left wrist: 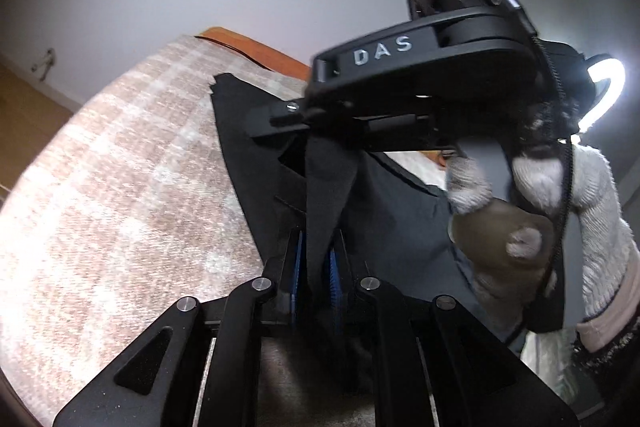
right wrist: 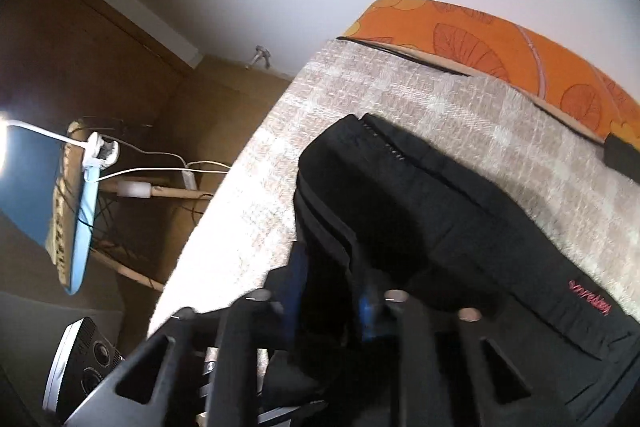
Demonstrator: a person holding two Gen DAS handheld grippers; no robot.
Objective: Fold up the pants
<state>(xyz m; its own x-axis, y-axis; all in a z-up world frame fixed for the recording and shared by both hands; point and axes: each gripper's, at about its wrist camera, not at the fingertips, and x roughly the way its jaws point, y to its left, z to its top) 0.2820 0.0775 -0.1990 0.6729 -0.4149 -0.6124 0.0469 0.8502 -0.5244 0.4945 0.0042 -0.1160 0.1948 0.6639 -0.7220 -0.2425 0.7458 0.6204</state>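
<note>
Black pants [left wrist: 256, 163] lie on a beige checked blanket [left wrist: 120, 187]. My left gripper [left wrist: 318, 267] is shut on a fold of the pants' cloth between its blue pads and holds it lifted. The right gripper's black body, marked DAS [left wrist: 400, 75], held by a gloved hand [left wrist: 560, 211], hangs just ahead of it over the pants. In the right wrist view my right gripper [right wrist: 334, 291] is shut on the pants [right wrist: 440, 227] near an edge; a red logo [right wrist: 590, 301] shows on the cloth at the right.
An orange patterned sheet [right wrist: 500, 39] lies beyond the blanket [right wrist: 400, 99]. Left of the bed stand a blue chair [right wrist: 76, 211] with white cables [right wrist: 160, 169], a lit lamp and a small camera device [right wrist: 80, 363] on the floor.
</note>
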